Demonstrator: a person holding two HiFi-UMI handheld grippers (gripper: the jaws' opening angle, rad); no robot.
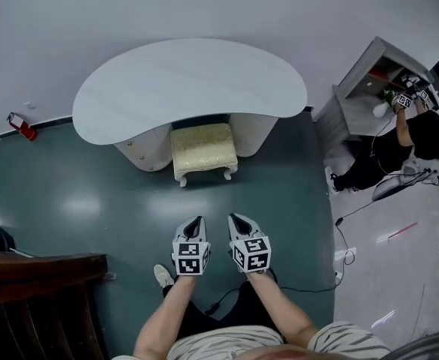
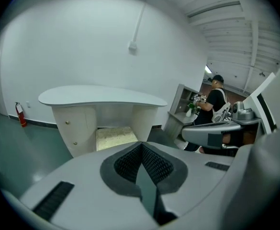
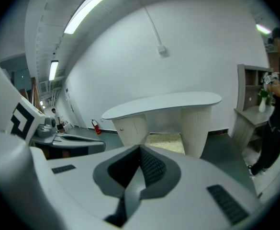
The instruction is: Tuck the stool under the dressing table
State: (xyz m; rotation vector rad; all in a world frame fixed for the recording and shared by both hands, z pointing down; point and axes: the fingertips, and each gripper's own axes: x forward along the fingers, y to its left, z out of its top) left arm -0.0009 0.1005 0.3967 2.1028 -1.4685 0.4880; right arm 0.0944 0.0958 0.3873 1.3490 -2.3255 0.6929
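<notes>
- Dark green glossy floor [image 1: 69,193] meets a plain white wall [image 1: 204,6], and the dressing table [image 1: 189,88] stands against that wall.
- Its worktop [image 1: 129,103] is pale, kidney-shaped and bare, carried on two rounded white pedestals.
- The stool [image 1: 202,148], with a cream patterned seat and short white legs, sits in the gap between those pedestals. Its rear edge lies under the front lip of the dressing table, and its front legs stand out on the floor on the person's side.
- The left tongs [image 1: 197,222] are fully closed with nothing between the jaws. They hang over the floor well in front of the dressing table, pointing toward it.
- The right tongs [image 1: 235,219] are just beside them, likewise pressed together and empty, and well apart from the stool.
- A red fire extinguisher [image 1: 22,126] stands at the wall left of the dressing table.
- A grey shelf unit [image 1: 362,88] stands right of the dressing table, with a second person [image 1: 422,137] in dark clothes at it.
- Dark wooden furniture [image 1: 39,291] fills the near corner left of the dressing table.
</notes>
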